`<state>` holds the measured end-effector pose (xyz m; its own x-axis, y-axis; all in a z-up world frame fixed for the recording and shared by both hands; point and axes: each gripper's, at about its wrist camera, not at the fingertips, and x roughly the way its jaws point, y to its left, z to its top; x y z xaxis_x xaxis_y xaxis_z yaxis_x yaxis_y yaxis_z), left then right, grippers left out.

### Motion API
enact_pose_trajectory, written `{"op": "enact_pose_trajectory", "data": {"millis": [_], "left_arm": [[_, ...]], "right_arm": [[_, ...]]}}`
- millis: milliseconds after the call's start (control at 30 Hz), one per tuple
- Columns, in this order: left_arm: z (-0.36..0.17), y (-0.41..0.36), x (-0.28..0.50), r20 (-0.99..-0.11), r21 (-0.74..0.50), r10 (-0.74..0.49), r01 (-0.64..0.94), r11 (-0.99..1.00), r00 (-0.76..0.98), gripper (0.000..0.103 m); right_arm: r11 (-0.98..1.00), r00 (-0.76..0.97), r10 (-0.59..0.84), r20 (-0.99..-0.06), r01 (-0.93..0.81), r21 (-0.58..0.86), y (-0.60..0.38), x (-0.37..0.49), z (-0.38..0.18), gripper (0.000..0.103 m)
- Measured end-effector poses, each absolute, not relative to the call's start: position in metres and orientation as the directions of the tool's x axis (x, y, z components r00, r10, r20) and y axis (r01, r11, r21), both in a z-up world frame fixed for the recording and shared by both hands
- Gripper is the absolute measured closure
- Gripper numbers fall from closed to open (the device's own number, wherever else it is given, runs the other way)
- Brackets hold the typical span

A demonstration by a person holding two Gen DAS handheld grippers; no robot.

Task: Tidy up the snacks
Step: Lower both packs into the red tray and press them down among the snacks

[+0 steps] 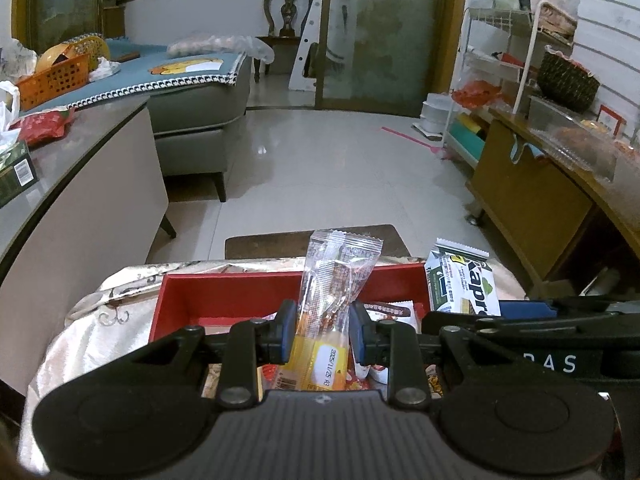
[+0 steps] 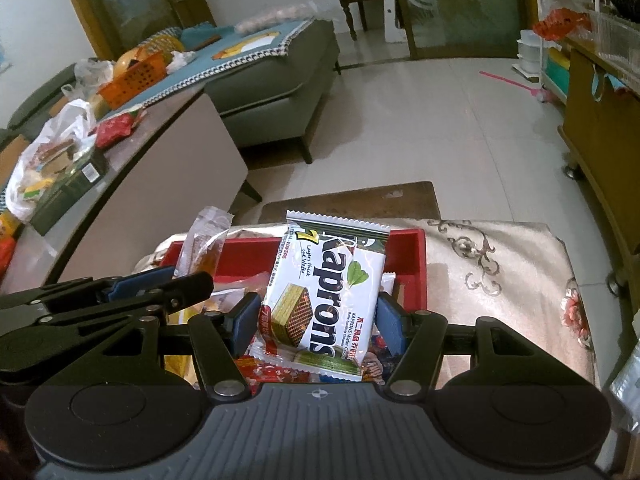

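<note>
Pale floor tiles (image 1: 320, 152) stretch away toward a grey sofa (image 1: 192, 100) at far left and a wooden cabinet (image 1: 532, 200) at right, and close in front of you sits a small tabletop under a silvery patterned cloth (image 2: 500, 280). On that cloth stands a red tray (image 1: 224, 296) with several snack packets lying in its near end. Your left gripper (image 1: 323, 332) has its jaws closed on a long clear snack stick packet (image 1: 336, 280), which stands upright over the tray, its orange lower end with a date label between the blue pads (image 1: 289, 328). Your right gripper (image 2: 314, 320) has its jaws closed on a white wafer packet (image 2: 328, 288), held nearly upright over the right part of the tray with its printed face toward the camera. From the left wrist view the wafer packet (image 1: 460, 280) shows just right of the stick packet, and from the right wrist view the stick packet (image 2: 204, 244) shows to the left, the two held side by side and apart. At far left a long counter (image 2: 172, 152) carries bags, an orange basket (image 2: 132, 80) and a dark box (image 2: 76, 184).
</note>
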<state>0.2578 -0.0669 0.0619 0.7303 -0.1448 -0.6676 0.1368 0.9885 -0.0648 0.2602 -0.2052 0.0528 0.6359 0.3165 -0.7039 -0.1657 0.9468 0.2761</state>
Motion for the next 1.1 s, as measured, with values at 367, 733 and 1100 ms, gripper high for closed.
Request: {"op": "enact_pose_trajectory", "data": {"millis": [367, 733, 1100], "left_arm": [[0.050, -0.071, 0.266, -0.692, -0.056, -0.130, 0.126, 0.990, 0.710, 0.082], [0.036, -0.073, 0.268, -0.715, -0.028, -0.111, 0.130, 0.991, 0.690, 0.083], [0.027, -0.073, 0.269, -0.733, -0.006, -0.092, 0.128, 0.992, 0.674, 0.083]], "right_arm": [[0.950, 0.611, 0.307, -0.730, -0.154, 0.271, -0.204, 0.270, 0.042, 0.034], [0.957, 0.581, 0.288, -0.761, -0.144, 0.252, -0.204, 0.270, 0.029, 0.034], [0.961, 0.556, 0.276, -0.784, -0.139, 0.240, -0.201, 0.273, 0.021, 0.034]]}}
